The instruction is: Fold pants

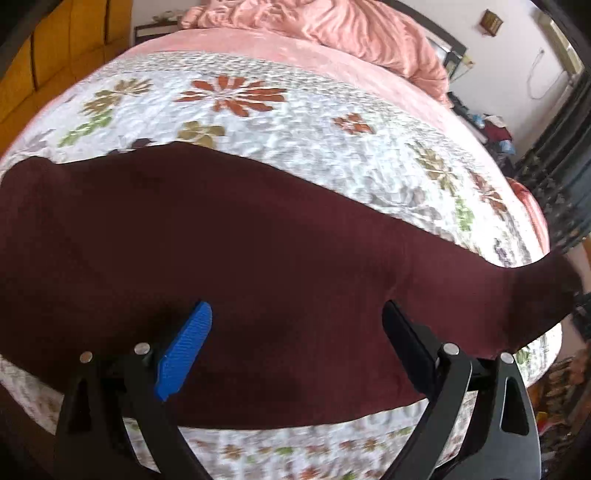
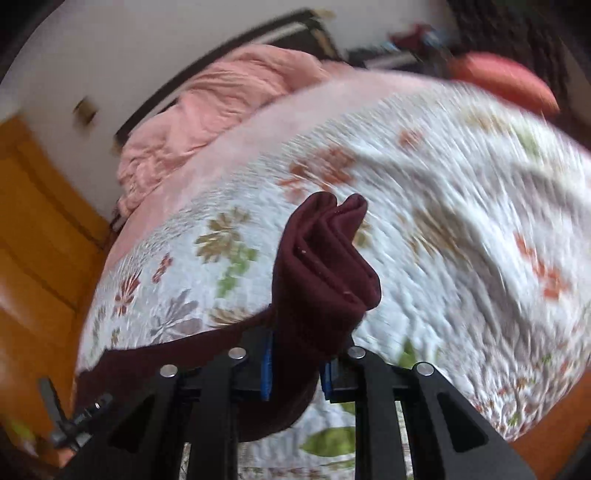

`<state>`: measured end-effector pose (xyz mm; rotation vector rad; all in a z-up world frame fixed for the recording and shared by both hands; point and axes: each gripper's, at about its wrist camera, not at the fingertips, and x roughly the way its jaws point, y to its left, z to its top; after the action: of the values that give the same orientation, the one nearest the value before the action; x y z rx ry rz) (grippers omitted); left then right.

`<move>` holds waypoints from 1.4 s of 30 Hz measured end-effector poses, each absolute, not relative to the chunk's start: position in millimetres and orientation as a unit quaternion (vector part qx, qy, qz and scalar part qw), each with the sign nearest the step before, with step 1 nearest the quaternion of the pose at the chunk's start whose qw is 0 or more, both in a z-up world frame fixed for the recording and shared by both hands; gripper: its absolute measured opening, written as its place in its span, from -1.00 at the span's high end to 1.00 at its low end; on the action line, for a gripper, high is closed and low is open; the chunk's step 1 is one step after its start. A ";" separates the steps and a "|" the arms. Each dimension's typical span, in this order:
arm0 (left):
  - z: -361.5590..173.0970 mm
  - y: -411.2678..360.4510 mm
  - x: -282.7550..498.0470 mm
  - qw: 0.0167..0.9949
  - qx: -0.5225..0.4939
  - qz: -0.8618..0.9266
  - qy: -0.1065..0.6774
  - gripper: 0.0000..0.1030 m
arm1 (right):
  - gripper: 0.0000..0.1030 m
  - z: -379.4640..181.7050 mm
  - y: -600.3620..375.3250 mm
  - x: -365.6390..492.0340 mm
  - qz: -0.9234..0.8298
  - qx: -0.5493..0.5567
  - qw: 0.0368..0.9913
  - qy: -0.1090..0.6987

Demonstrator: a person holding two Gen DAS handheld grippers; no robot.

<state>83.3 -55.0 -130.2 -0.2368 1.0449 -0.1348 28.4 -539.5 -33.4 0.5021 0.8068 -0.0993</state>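
**Right claw lifts one end of the pants, left claw stands off**

One pair of maroon pants [image 1: 229, 266] lies across the floral quilt [image 1: 280, 122] on the bed, spread in a long band near the front edge. The right gripper [image 2: 295, 365] pinches a bunched end of the pants [image 2: 325, 266] between its blue pads; its jaws stand narrow, pressed on several stacked layers of cloth that poke up past the fingertips. The end is held this way, most likely, so that it can be carried over the rest of the garment for a fold; the cloth trails from the claw down to the part lying flat at lower left of the right view.

The left gripper [image 1: 295, 328] hangs over the flat middle of the pants with its jaws wide apart and nothing between them. It holds no cloth, probably to keep clear of the fold.

Count: one pair of pants, two grippers, one quilt, one crumpled pink blanket [image 1: 325, 26] at the far end of the bed. The right view is blurred, so finer creases cannot be told.
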 end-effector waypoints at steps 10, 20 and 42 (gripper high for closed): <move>-143.0 -9.1 79.8 0.850 -0.133 -0.036 0.509 -0.80 | 0.62 -3.8 -443.5 55.2 -0.020 0.128 0.912 0.389; -143.6 -5.0 76.6 0.850 -0.140 -0.040 0.506 -0.80 | 0.62 -5.8 -388.3 64.3 0.025 0.093 0.910 0.404; -139.7 29.4 64.4 0.855 -0.145 -0.014 0.498 -0.81 | -0.26 -108.4 -207.7 62.5 0.220 -0.016 0.832 0.508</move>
<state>64.4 29.4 -139.7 -0.3055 1.0469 -0.0291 62.5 -207.7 -108.4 -0.0345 1.0776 0.4668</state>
